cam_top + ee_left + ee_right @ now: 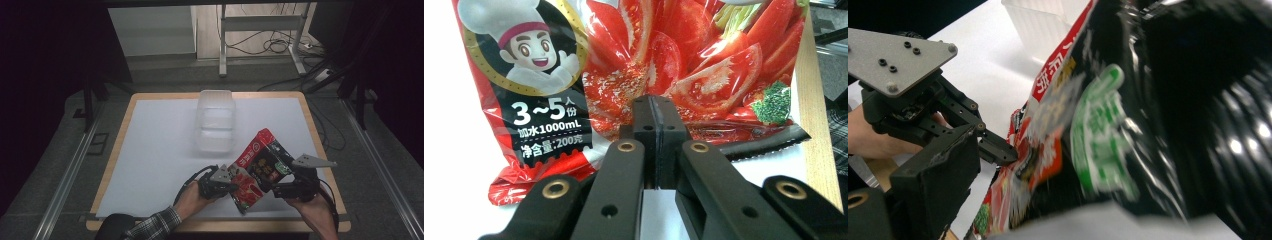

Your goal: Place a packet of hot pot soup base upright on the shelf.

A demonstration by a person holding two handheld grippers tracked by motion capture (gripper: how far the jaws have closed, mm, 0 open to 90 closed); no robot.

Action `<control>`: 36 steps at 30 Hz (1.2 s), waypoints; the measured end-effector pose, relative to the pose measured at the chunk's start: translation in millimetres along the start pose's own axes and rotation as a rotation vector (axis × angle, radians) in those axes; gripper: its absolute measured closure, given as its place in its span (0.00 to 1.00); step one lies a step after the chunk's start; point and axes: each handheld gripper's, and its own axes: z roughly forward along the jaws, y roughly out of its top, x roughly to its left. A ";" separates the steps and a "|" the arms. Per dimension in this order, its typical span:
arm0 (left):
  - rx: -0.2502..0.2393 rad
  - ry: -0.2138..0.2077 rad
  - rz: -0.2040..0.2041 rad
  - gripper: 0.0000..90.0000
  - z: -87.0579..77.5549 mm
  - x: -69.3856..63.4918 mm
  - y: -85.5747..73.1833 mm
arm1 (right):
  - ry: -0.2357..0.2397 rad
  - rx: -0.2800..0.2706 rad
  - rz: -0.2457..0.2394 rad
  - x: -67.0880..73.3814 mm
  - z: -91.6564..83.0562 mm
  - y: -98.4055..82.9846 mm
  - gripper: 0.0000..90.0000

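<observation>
Two glossy food packets sit at the near edge of a table, each handled by a gripper. The smaller is a red packet [246, 190] printed with tomato slices, broccoli and a cartoon chef; it lies low over the white table surface [160, 150], just left of the table's middle. The left gripper [231, 187] pinches this packet: in the left gripper view its two black jaws are pressed together with the packet's lower edge [644, 107] caught between them. The larger is a black and red packet [262, 157] with white lettering and a green patch, tilted up so its top corner points away from the person, its lower end overlapping the red packet. The right gripper [280, 186] sits against this packet's right lower edge; in the right gripper view the packet [1108, 125] is blurred and very close to the camera, and whether those jaws are closed on it cannot be told. The person's left hand [192, 200], in a plaid sleeve, and right hand [315, 212] hold the grippers from below. Farther back, near the table's centre, stands a clear plastic container [216, 127], well apart from the packets. The table has a wooden rim [120, 130].
</observation>
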 end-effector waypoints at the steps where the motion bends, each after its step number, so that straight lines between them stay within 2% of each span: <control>1: 0.000 0.000 0.000 1.00 0.0 0.0 0.0 | 0.000 0.000 0.000 0.0 0.0 0.0 0.04; 2: 0.000 0.001 0.001 1.00 0.0 -0.1 0.0 | 0.011 0.011 0.018 0.3 4.9 3.8 0.04; 4: 0.001 0.001 0.001 1.00 0.0 -0.1 0.1 | 0.020 0.012 0.025 0.3 7.3 5.6 0.04; 5: 0.001 0.001 0.000 1.00 0.0 -0.2 0.2 | 0.021 0.014 0.048 0.2 11.5 9.1 0.07; 7: 0.002 -0.001 0.000 1.00 0.0 0.0 0.2 | 0.021 0.005 0.061 0.2 12.0 10.6 0.10; 9: 0.002 0.000 0.002 1.00 0.0 -0.1 0.2 | -0.014 0.004 0.069 -1.0 13.2 13.4 0.30; 11: 0.002 0.001 0.002 1.00 0.0 -0.1 0.2 | -0.024 -0.010 0.075 -2.6 12.8 14.0 0.47; 12: 0.002 0.000 0.002 1.00 -0.1 -0.1 0.1 | -0.024 -0.010 0.075 -2.6 12.8 14.0 0.47; 13: 0.002 0.000 0.002 1.00 -0.1 -0.1 0.2 | -0.025 -0.028 0.085 -4.3 13.3 14.4 0.60; 15: -0.001 0.000 0.000 1.00 -0.5 -0.3 0.3 | -0.037 -0.041 0.085 -4.5 13.5 14.5 0.64; 16: 0.003 0.004 0.003 1.00 -1.2 -0.5 0.4 | -0.051 -0.053 0.097 -3.7 13.7 14.8 0.74; 17: -0.009 0.012 -0.002 1.00 -1.2 -2.1 -0.4 | -0.045 -0.061 0.113 -3.8 13.7 15.0 0.76; 20: -0.007 0.014 -0.007 0.99 -2.2 -3.5 -0.3 | -0.030 -0.072 0.134 -4.0 13.6 16.0 0.79; 21: 0.000 0.009 -0.012 0.89 -3.8 -5.2 0.4 | -0.031 -0.077 0.130 -2.4 13.4 17.5 0.80; 23: 0.007 0.003 -0.011 0.79 -4.7 -5.9 0.4 | -0.030 -0.086 0.127 -1.6 12.0 20.3 0.81; 25: 0.009 -0.007 -0.025 0.71 -4.1 -7.1 0.1 | -0.032 -0.094 0.116 -1.3 10.4 23.7 0.81; 27: 0.018 -0.009 -0.019 0.68 -3.6 -8.5 0.1 | -0.031 -0.097 0.110 -1.2 9.5 25.3 0.82; 29: -0.001 -0.012 -0.034 0.61 -2.6 -11.4 0.2 | -0.031 -0.097 0.103 -0.3 8.0 28.3 0.82; 30: 0.002 -0.009 -0.024 0.57 -3.6 -11.5 0.7 | -0.030 -0.096 0.100 0.1 7.3 29.6 0.82; 33: -0.044 -0.016 -0.066 0.43 -8.2 -13.2 1.3 | -0.029 -0.092 0.084 2.0 5.4 35.3 0.83; 35: -0.028 -0.015 -0.052 0.40 -11.4 -10.9 1.4 | -0.030 -0.089 0.082 2.5 4.7 37.0 0.83; 36: -0.057 -0.017 -0.086 0.36 -11.7 -11.5 1.0 | -0.031 -0.090 0.077 2.5 4.2 38.7 0.83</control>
